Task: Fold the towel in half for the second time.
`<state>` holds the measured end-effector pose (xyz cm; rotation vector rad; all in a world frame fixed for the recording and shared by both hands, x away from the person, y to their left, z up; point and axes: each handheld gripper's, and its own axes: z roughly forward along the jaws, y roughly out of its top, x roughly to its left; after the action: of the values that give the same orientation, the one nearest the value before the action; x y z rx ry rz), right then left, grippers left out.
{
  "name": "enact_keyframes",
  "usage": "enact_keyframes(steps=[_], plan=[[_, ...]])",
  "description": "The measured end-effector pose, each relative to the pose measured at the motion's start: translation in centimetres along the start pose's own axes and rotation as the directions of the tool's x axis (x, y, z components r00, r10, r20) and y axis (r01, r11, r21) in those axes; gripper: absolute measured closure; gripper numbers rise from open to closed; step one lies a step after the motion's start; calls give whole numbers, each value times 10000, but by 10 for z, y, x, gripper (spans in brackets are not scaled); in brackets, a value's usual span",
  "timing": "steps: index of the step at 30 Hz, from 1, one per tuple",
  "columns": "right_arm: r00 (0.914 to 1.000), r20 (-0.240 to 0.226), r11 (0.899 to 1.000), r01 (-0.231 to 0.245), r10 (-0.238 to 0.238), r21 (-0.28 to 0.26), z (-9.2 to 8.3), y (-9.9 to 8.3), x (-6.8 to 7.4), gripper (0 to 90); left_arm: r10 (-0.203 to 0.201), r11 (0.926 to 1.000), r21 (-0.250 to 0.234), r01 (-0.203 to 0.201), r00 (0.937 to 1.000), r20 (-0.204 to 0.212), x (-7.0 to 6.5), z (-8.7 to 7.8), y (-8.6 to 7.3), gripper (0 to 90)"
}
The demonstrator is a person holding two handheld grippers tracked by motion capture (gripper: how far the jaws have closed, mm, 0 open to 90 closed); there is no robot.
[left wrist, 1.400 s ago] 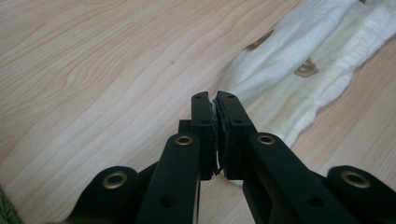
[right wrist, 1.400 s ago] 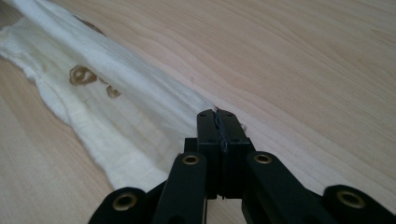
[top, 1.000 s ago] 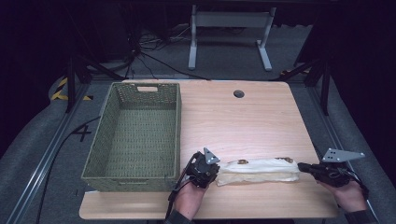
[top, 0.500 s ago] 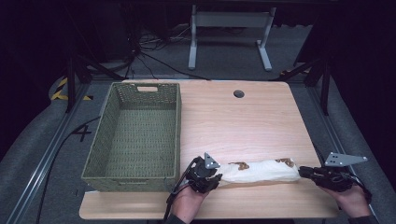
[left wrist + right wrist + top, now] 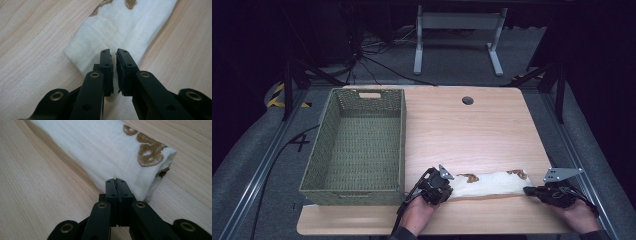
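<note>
Folded white cloth point(image 5: 486, 184) with brown patches lies near our table's point(image 5: 472, 130) front edge, long axis running left to right between our hands. Our left gripper point(image 5: 438, 188) pinches its left end, jaws nearly together on the fabric; our right gripper point(image 5: 532, 190) clamps the right end, jaws pressed tight. Both hands rest low.

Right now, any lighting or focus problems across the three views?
High view: table evenly lit, surroundings nearly black, soft overall. Left gripper view: folded cloth bright, weave washed out; fingers sharp. Right gripper view: cloth's brown print sharp; narrow shadow along its edge.
</note>
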<state>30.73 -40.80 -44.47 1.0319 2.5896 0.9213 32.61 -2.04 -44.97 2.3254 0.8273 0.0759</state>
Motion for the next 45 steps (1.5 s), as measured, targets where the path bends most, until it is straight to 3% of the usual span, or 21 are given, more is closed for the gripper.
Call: enact_keyframes(steps=[7,11,15,23,26,31,34,39,45], plan=[[9999,139,10000,-4,4,-5,0,3,1,895,-60,9999,-161,62,10000,64,1,-1,3,823],[9998,-169,9989,117,-124,-446,-2,10,8,894,58,9982,-599,-60,10000,-45,2,-10,14,831],[9986,-460,9983,252,-276,-521,5,17,15,895,189,9972,-724,-198,9997,-133,5,-9,25,865],[9915,-1044,9954,707,-772,-648,26,38,32,895,551,9963,-647,-571,9980,-321,21,11,53,896],[9898,-1195,9957,709,-775,-588,30,40,34,895,721,9967,-364,-730,9970,-270,26,24,58,896],[9901,-1012,9951,954,-974,-244,37,40,37,896,801,9967,157,-800,9968,-56,25,41,55,897],[9904,-953,9948,982,-1002,-252,39,40,35,896,1059,9939,323,-1053,9942,-169,22,39,54,896],[9914,-826,9946,995,-1017,-298,41,42,32,896,1127,9929,419,-1114,9932,-292,18,34,47,896],[9918,-772,9943,988,-1017,-402,47,49,25,896,1039,9940,364,-1033,9945,-143,14,26,34,896]])
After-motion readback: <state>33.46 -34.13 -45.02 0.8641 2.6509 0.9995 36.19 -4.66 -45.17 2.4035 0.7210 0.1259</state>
